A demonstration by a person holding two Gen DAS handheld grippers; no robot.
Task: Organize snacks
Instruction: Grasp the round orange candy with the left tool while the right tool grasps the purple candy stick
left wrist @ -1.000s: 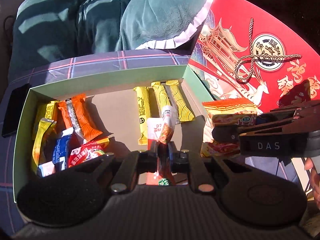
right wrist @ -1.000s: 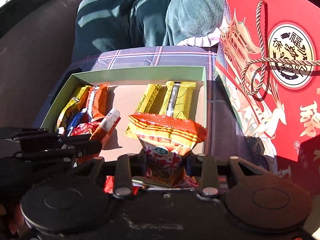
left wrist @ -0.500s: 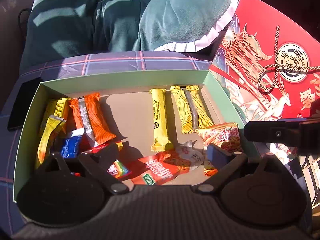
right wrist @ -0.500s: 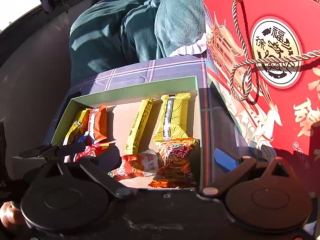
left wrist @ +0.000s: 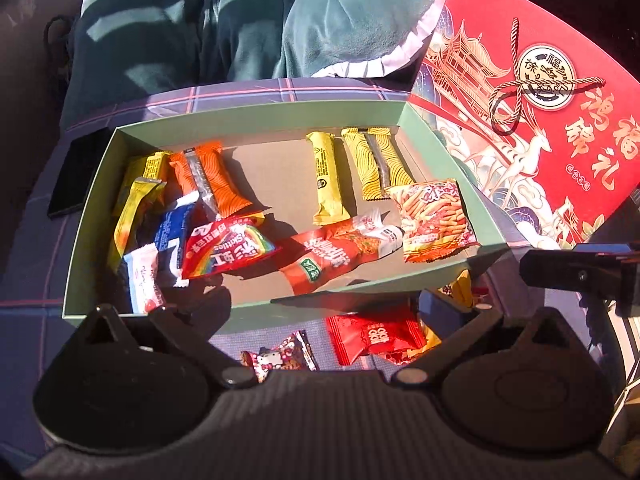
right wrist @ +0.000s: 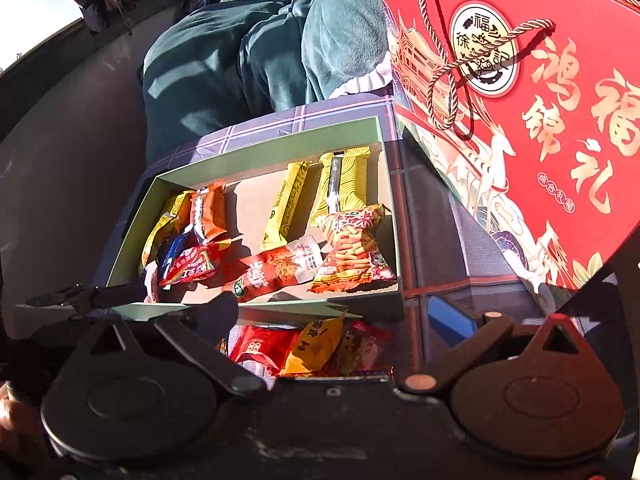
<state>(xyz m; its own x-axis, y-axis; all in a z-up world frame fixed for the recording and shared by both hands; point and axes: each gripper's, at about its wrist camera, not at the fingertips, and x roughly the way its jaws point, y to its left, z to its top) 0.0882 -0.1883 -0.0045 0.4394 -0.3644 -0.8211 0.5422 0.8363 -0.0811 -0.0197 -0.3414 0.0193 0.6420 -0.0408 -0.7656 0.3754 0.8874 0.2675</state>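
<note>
A green box (left wrist: pixel 256 120) (right wrist: pixel 264 148) holds several snack packets. A red sausage packet (left wrist: pixel 332 256) (right wrist: pixel 276 272) and an orange-yellow crisps bag (left wrist: pixel 432 220) (right wrist: pixel 352 252) lie in its near right part. Yellow bars (left wrist: pixel 328 176) lie behind them, and orange, blue and red packets (left wrist: pixel 224 248) lie at the left. Loose packets lie outside the box's near wall: a red one (left wrist: pixel 372 336) (right wrist: pixel 260 346), a Hello Kitty one (left wrist: pixel 280 356) and a yellow one (right wrist: pixel 312 344). My left gripper (left wrist: pixel 312 312) is open and empty above them. My right gripper (right wrist: pixel 332 312) is open and empty.
A big red gift box (left wrist: pixel 540 120) (right wrist: pixel 520 120) with a rope handle stands right of the green box. A black phone (left wrist: pixel 76 176) lies left of it. A teal blanket (left wrist: pixel 240 24) lies behind on the plaid cloth (left wrist: pixel 28 264).
Both grippers opened and let go of their packets, which now lie in the box. Both grippers pulled back toward the near side, so the loose packets outside the box show.
</note>
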